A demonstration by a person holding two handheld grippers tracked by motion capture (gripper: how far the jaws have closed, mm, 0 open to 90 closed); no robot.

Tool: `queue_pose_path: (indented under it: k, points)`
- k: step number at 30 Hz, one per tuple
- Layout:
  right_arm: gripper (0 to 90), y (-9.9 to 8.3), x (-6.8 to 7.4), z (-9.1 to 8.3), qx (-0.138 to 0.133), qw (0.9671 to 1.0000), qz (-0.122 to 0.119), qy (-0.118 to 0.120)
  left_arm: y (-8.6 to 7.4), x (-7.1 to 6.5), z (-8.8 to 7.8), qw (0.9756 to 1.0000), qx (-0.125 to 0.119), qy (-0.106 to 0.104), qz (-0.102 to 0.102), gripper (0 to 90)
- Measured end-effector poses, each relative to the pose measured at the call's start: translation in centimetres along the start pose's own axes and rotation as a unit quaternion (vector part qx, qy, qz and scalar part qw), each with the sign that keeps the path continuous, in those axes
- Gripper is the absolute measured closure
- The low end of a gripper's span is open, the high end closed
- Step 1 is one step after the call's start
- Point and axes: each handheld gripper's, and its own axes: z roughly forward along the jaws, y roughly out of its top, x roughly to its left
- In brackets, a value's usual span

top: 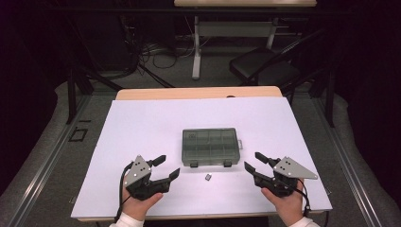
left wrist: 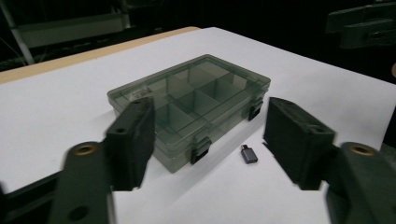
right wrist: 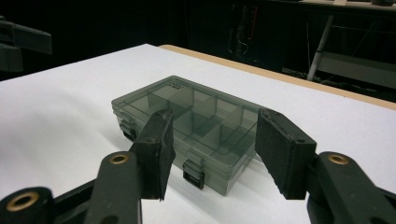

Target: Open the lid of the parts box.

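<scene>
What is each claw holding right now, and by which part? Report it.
Nothing is held. The left claw and right claw stand open, apart from the closed compartment box and the small adapter.

small dark adapter point(top: 207, 177), type unclear

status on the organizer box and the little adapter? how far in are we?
Barely started. Done: nothing visible; the organizer box sits shut on the white sheet, both front latches down. In hand: nothing; the left gripper and right gripper are open, either side of the box, apart from it. Left: the small adapter lies loose in front of the box, probably to go in a compartment.
</scene>
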Motion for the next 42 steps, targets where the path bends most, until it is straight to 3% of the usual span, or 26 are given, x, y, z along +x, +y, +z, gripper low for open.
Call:
queue_pose_path:
  k: [2,6,8,10,13,15,18,19,21,25,28,31,33,36,42]
  points:
    - [50.7,0.3,0.2,0.3,0.002,0.9999,-0.003,-0.010,0.3,0.0,0.4,0.9999,0.007,-0.008,-0.004,42.6]
    - [53.6,1.1,0.4,1.1,0.013,0.9999,0.001,-0.005,0.6,0.1,1.1,0.9995,0.017,-0.020,-0.015,52.6]
    - [53.6,1.4,0.5,1.6,0.022,0.9997,0.000,-0.008,0.9,0.1,1.7,0.9995,0.027,-0.013,-0.013,54.5]
    - [53.5,1.6,0.6,2.1,0.025,0.9997,-0.003,-0.008,1.3,0.3,2.2,0.9996,0.021,-0.010,-0.015,54.6]
    - [53.3,2.0,0.6,2.6,0.030,0.9995,0.001,-0.005,1.8,0.5,2.8,0.9993,0.022,-0.014,-0.028,54.9]
    - [60.2,2.2,0.5,3.0,0.031,0.9995,0.003,0.006,2.3,0.5,3.2,0.9990,0.026,-0.014,-0.033,56.5]
    - [61.8,2.3,0.5,3.3,0.036,0.9993,0.000,0.007,2.6,0.5,3.5,0.9993,0.028,-0.002,-0.024,57.5]
    - [68.0,2.2,0.3,3.5,0.038,0.9992,0.000,0.007,2.7,0.7,3.8,0.9992,0.024,-0.006,-0.032,61.3]
    - [70.2,2.0,0.0,3.6,0.046,0.9989,-0.001,0.003,2.8,0.9,4.1,0.9989,0.030,-0.007,-0.036,65.8]
    - [76.5,1.3,-0.7,3.8,0.052,0.9985,-0.002,0.016,2.2,1.4,4.6,0.9985,0.037,0.003,-0.039,72.3]
    - [80.9,0.4,-0.9,4.2,0.062,0.9978,-0.004,0.024,1.7,1.7,5.0,0.9983,0.040,-0.003,-0.043,77.9]
    - [84.9,-0.1,-1.2,4.6,0.067,0.9974,-0.011,0.023,0.7,1.7,5.7,0.9976,0.058,-0.010,-0.037,85.5]
    - [89.7,-0.6,-1.4,4.8,0.068,0.9974,-0.003,0.024,0.4,1.7,5.9,0.9969,0.068,-0.009,-0.039,89.9]
    - [90.0,-1.3,-1.8,5.0,0.077,0.9963,0.021,0.032,-0.1,1.5,6.1,0.9963,0.073,-0.011,-0.044,90.0]
    - [90.0,-2.0,-2.0,5.5,0.093,0.9949,0.022,0.033,-1.0,1.2,6.9,0.9935,0.097,-0.010,-0.059,90.0]
